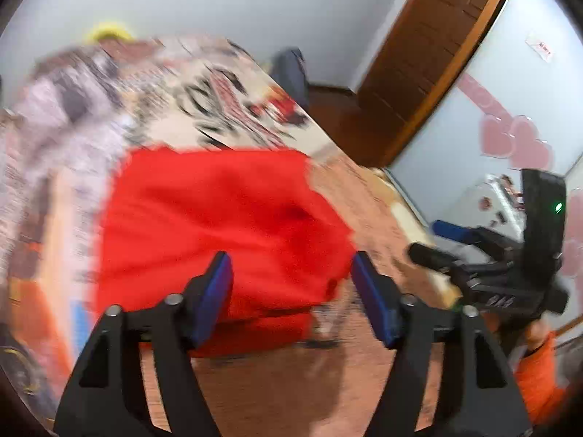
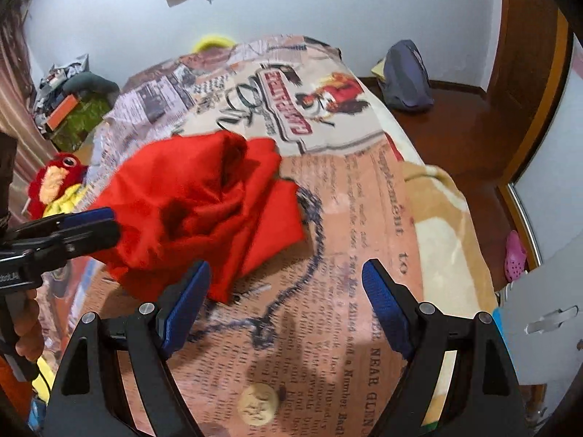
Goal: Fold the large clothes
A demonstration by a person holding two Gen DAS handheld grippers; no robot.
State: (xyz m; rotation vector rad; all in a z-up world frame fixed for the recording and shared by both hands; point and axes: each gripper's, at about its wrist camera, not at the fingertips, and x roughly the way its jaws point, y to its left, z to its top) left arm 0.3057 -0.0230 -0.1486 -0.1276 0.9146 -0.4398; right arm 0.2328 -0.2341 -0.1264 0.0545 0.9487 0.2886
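Roughly crumpled, no clear long axis, red garment (image 2: 204, 204) lies mid-bed on newsprint-patterned blanket (image 2: 364, 218) reading "NEAR GLEN", left gripper (image 1: 291, 293) spread in its own view, beside the cloth in the right view, right gripper (image 2: 286, 302) spread over bare blanket; only the right view shows plush parrot (image 2: 54, 182).

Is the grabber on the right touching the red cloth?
Apart. In the right wrist view the right gripper stands open over the printed bedspread, jaws wide; the red cloth passes behind one finger, with nothing between the pads.
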